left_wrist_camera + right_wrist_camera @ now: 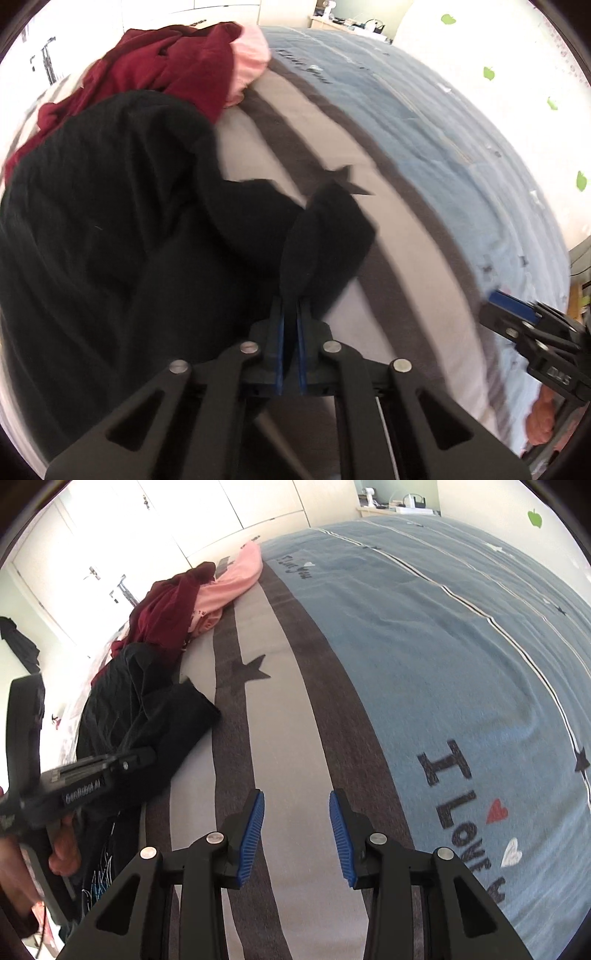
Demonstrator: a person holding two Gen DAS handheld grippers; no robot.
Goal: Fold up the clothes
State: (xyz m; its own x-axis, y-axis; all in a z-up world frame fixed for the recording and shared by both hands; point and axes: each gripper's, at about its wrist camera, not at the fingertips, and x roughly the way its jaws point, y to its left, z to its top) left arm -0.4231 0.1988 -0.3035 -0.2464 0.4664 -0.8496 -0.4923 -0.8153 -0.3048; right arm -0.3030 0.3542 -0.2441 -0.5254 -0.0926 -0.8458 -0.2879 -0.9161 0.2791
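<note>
Folding barely begun. Left gripper (290, 295) jaws pinching a corner of the black garment (92, 240), heaped at nine o'clock on the bed (424, 664). Right gripper (297, 834) jaws spread, empty. Maroon garment (177, 66) and pink garment (229, 587) piled unfolded at eleven o'clock.

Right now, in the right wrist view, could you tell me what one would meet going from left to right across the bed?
Left tongs → black garment → grey striped band with a star → blue bedspread → "I LOVE" lettering → red heart.
</note>
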